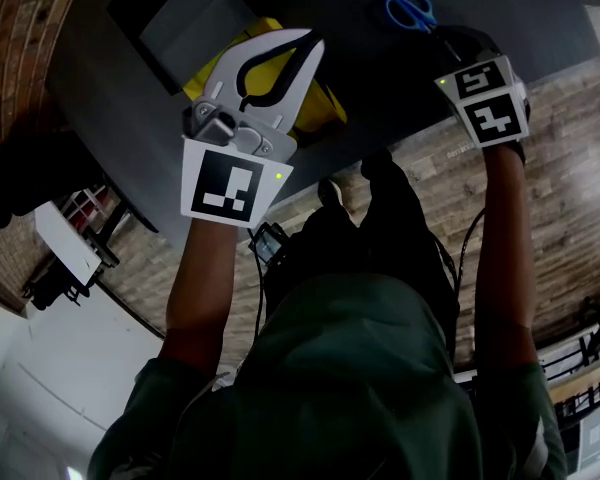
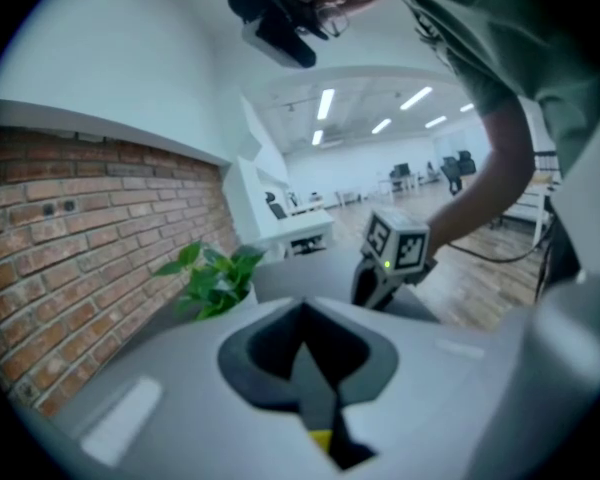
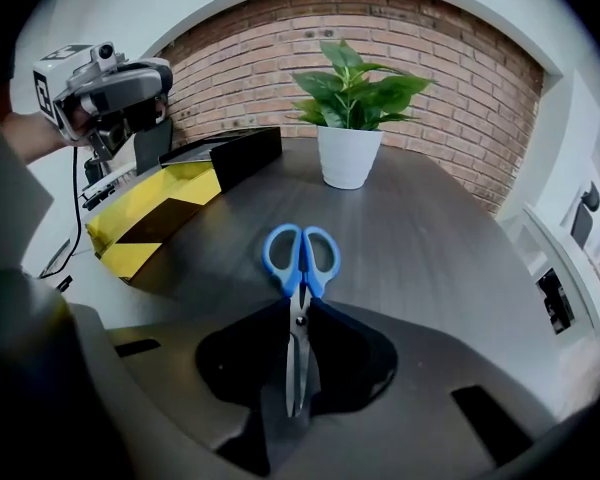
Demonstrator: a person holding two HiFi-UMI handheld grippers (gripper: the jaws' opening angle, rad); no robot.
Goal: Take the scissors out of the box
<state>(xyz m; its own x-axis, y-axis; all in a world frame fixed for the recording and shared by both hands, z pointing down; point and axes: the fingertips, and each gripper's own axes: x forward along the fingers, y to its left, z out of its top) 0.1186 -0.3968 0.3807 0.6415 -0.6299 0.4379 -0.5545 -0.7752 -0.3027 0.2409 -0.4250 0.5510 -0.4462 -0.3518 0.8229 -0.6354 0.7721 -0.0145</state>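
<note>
The right gripper (image 3: 298, 310) is closed narrowly on the steel blades of the blue-handled scissors (image 3: 299, 286). The scissors are outside the box, with their handle loops jutting forward over the dark round table (image 3: 450, 238). The blade tips run back into the shadowed gap between the jaws and are hard to follow there. In the head view only the blue loops show, at the far right, since the gripper covers the blades. To the left lies the yellow cardboard box with black stripes (image 3: 155, 218), with a black flap behind it; its inside cannot be seen. The left gripper (image 1: 312, 40) is over this box and covers much of it, its jaws brought together at the tips with nothing between them. A leafy green plant in a white pot (image 3: 348, 153) stands at the far side of the table.
</note>
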